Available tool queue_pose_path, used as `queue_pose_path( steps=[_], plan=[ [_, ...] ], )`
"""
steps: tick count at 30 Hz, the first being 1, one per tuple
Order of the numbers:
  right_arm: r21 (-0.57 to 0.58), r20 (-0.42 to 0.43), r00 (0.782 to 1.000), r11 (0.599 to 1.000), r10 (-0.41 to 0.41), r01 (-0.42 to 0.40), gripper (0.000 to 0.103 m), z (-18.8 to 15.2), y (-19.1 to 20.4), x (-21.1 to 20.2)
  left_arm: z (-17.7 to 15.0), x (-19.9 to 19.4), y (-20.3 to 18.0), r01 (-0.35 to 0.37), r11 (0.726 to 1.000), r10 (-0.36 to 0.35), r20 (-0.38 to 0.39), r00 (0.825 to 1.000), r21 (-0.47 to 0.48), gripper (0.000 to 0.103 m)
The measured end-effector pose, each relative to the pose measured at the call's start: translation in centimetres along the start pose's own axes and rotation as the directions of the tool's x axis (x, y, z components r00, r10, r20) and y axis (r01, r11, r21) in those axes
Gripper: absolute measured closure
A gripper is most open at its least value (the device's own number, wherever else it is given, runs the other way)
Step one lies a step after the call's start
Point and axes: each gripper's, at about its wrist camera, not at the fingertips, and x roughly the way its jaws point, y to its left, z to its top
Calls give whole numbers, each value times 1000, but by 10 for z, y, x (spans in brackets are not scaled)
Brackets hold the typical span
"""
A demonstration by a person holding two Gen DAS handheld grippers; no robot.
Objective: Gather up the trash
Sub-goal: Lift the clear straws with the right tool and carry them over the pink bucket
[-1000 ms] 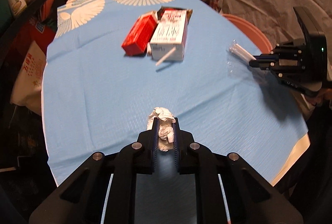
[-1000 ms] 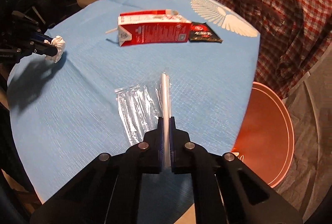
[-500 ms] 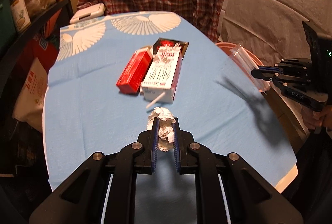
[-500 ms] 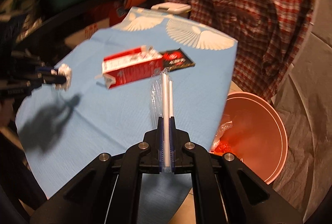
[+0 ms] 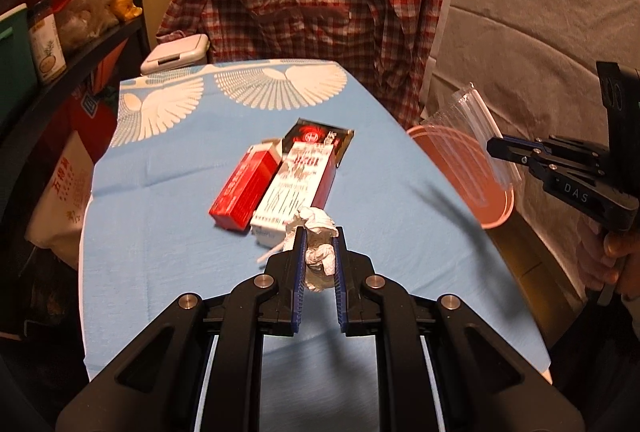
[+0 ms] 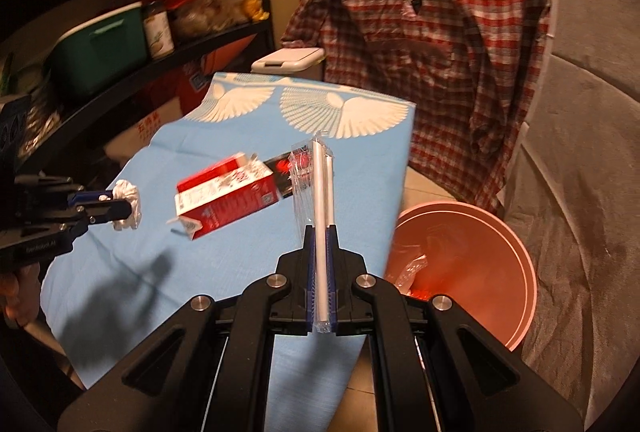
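Clamped in the right gripper (image 6: 320, 232) is a wrapped straw (image 6: 320, 199), its long axis running straight out along the fingers and rising past the tips, with loose clear wrap trailing on its left. Just to the right of that gripper and lower down, the pink bin (image 6: 516, 272) is seen open-mouthed beside the desk (image 6: 224, 272) edge, some wrapper already inside; the straw appears to be short of the rim, though depth is hard to judge in this view. The right gripper is plainly the nearer of the two to the bin. Farther left, over the desk, a crumpled tissue (image 5: 316, 252) is pinched in the left gripper (image 5: 318, 232), so the bin lies well off to that gripper's right. Beyond it, a carton (image 5: 296, 187) is left lying on the desk.
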Motion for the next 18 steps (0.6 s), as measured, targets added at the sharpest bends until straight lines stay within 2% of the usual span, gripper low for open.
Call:
queue_pose_path(
  steps=[5,18],
  plan=[
    [50,20,999,998,-30,29,97,4,-11,-2,11,1,-7,-7,1000,8,24,1000,-16,90],
    [156,61,994,984,-94,83,97,10,-40,-8,34,8,-26,27,999,-24,69,997,-37,90]
  ],
)
